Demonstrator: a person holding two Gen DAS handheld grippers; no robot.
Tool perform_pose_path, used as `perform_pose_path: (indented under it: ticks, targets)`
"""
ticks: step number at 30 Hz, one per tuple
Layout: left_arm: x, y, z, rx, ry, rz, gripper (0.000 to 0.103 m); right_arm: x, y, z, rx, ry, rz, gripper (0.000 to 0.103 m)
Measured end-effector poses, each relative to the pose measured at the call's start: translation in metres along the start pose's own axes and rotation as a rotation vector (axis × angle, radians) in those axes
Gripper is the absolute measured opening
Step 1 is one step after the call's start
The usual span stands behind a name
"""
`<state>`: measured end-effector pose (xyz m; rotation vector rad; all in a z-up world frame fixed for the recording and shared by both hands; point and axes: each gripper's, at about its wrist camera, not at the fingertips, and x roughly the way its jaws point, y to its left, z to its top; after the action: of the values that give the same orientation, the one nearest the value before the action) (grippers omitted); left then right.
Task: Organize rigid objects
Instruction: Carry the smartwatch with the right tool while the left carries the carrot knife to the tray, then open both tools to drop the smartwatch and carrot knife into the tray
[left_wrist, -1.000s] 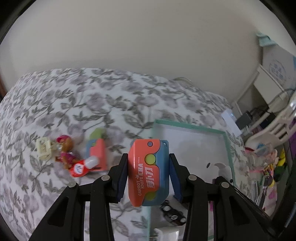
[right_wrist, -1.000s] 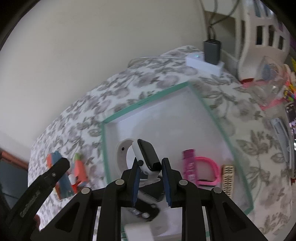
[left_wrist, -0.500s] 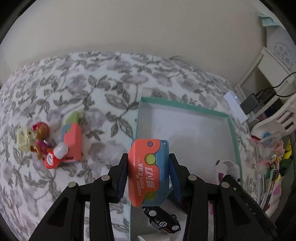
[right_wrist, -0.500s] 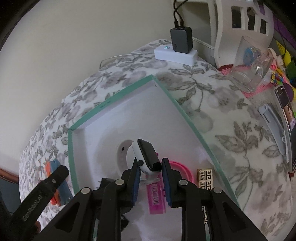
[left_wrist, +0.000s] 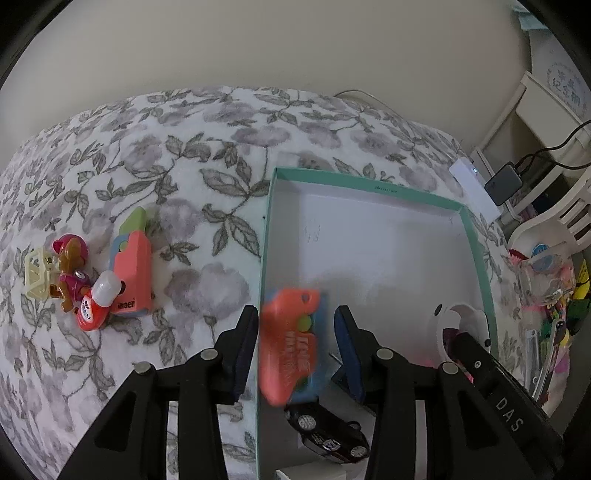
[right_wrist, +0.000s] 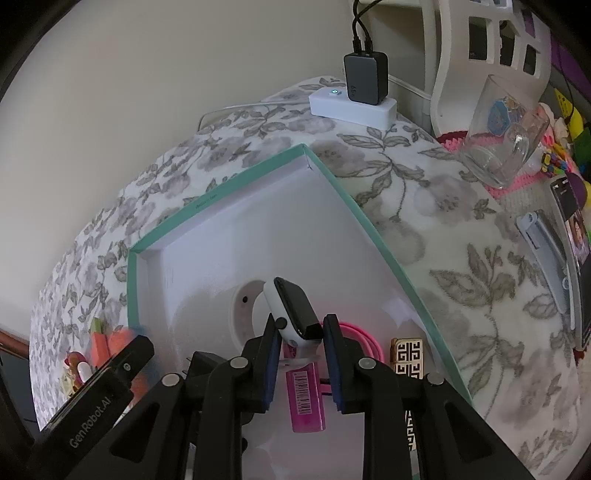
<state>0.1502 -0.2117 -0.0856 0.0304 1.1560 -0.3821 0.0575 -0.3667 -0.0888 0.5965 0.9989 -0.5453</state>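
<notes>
My left gripper (left_wrist: 295, 350) is open over the left side of the teal-rimmed white box (left_wrist: 369, 192). The orange and blue carrot-knife toy (left_wrist: 291, 343) is blurred and tilted between the parted jaws, no longer pressed by them. My right gripper (right_wrist: 301, 360) is shut on a white smartwatch (right_wrist: 291, 314) with a black face, held low over the box (right_wrist: 221, 192). A pink tube (right_wrist: 304, 398), a pink band (right_wrist: 365, 339) and a gold patterned block (right_wrist: 406, 356) lie in the box. A black toy car (left_wrist: 325, 432) lies there too.
On the flowered cloth left of the box lie another orange carrot knife (left_wrist: 131, 266), a small red bottle (left_wrist: 98, 302), a puppy figure (left_wrist: 70, 266) and a cream cage toy (left_wrist: 35, 277). A power strip with charger (right_wrist: 354, 99), a glass (right_wrist: 506, 144) and clutter stand at the right.
My left gripper has opened and the carrot-knife toy has come loose, tilting downward over the box. My right gripper has moved a little farther over the box with the watch.
</notes>
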Motion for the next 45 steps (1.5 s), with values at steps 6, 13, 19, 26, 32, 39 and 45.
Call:
perform_pose_path:
  ticks: [6,13,19,26,32,39,45]
  targets:
    - [-0.006,0.000,0.002,-0.002,-0.003,-0.016,0.055,0.000,0.003,-0.001,-0.015,0.009,0.000,0.026]
    - [-0.018,0.006,0.008,-0.032,-0.023,-0.014,0.056,-0.007,0.009,0.000,-0.041,-0.007,-0.001,0.045]
    - [-0.032,0.019,0.014,-0.060,-0.048,0.035,0.070,-0.022,0.017,0.003,-0.064,-0.057,-0.004,0.055]
    - [-0.044,0.037,0.019,-0.110,-0.064,0.118,0.091,-0.030,0.024,0.002,-0.096,-0.094,-0.017,0.073]
    - [-0.049,0.056,0.019,-0.158,-0.074,0.188,0.096,-0.026,0.027,-0.001,-0.117,-0.087,-0.027,0.088]
    - [-0.043,0.074,0.015,-0.206,-0.041,0.239,0.101,-0.024,0.033,-0.004,-0.148,-0.090,-0.044,0.103]
    - [-0.038,0.085,0.012,-0.217,-0.007,0.300,0.101,-0.019,0.050,-0.013,-0.220,-0.061,-0.044,0.103]
